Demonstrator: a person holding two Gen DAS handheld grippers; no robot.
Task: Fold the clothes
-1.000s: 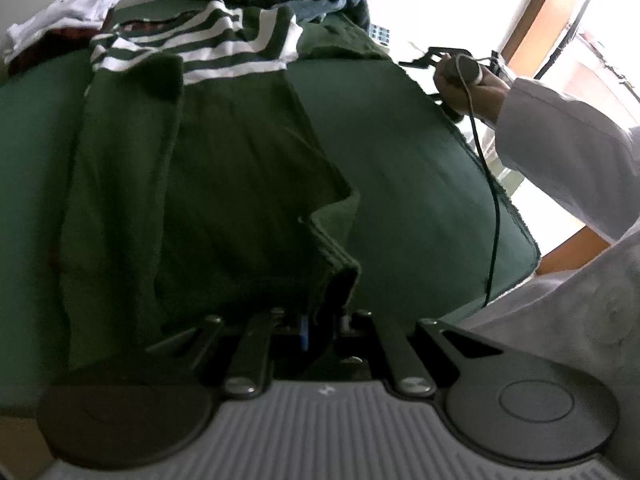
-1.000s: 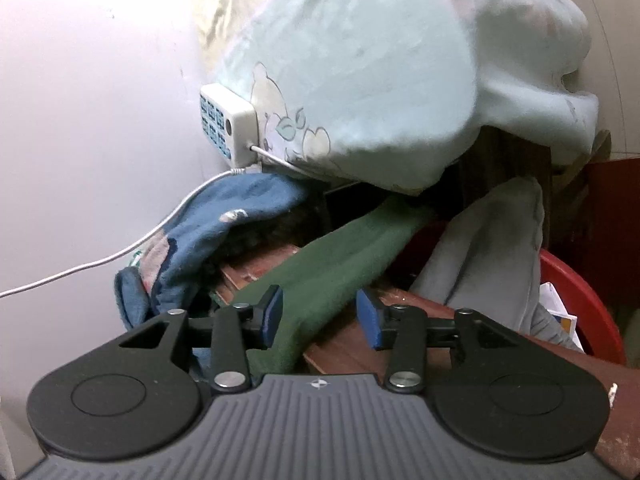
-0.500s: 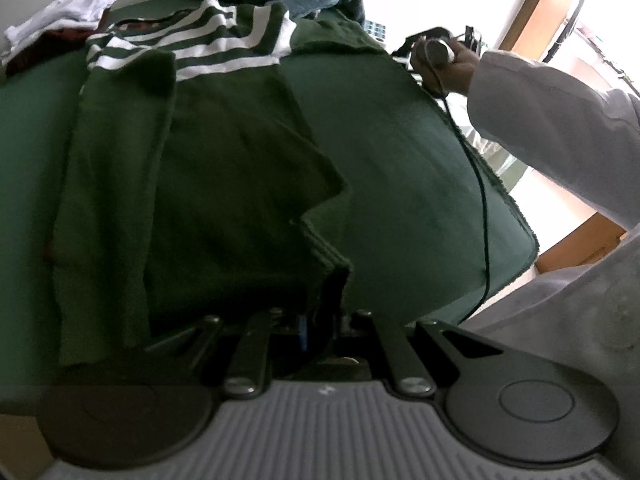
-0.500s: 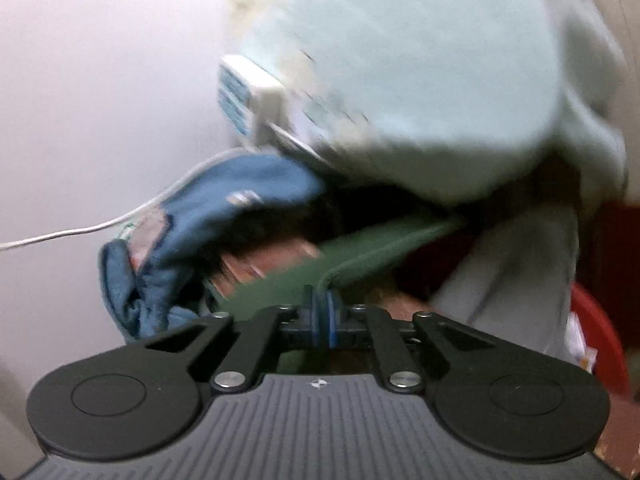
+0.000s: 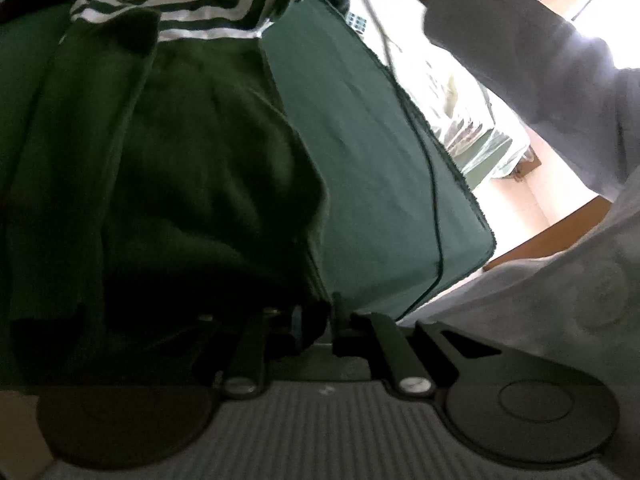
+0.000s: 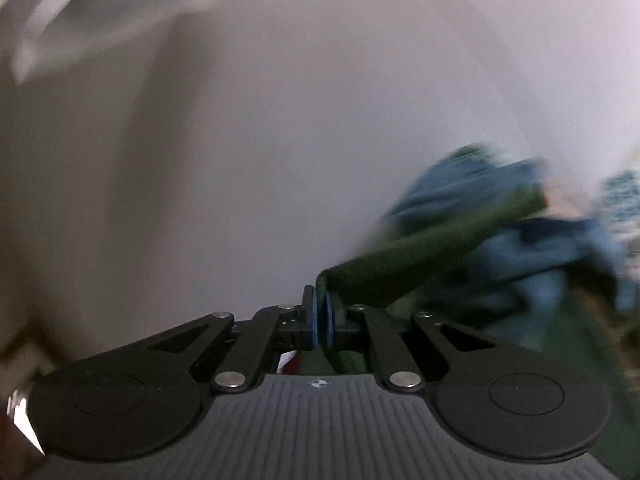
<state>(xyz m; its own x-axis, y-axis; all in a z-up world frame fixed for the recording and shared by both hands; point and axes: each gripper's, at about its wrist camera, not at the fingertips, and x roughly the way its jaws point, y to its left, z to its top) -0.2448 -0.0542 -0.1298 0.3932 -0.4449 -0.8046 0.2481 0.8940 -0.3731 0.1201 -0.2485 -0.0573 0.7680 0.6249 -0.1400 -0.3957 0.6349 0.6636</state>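
The green sweater lay spread on the green-covered tabletop, its striped white-and-green top at the far end and one sleeve folded in along the left side. The left tool was clamped on the near hem, a fold of dark knit bunched between its closed tips, I'd guess so that the bottom edge could be kept taut or carried upward. The right tool had its blue pads pressed together on the end of the other green sleeve, which stretched away from it in a tight line toward a blurred heap of blue clothes. That looked like a grip meant to bring the sleeve over the body of the sweater, though the blur made the exact path hard to judge.

To the right of the sweater the cover was bare up to its frayed edge, with a thin black cable trailing across it near that edge. A white coat sleeve hung above that side. The bare strip gave room to swing the sleeve inward; the cable and the drop at the edge were the things to mind.
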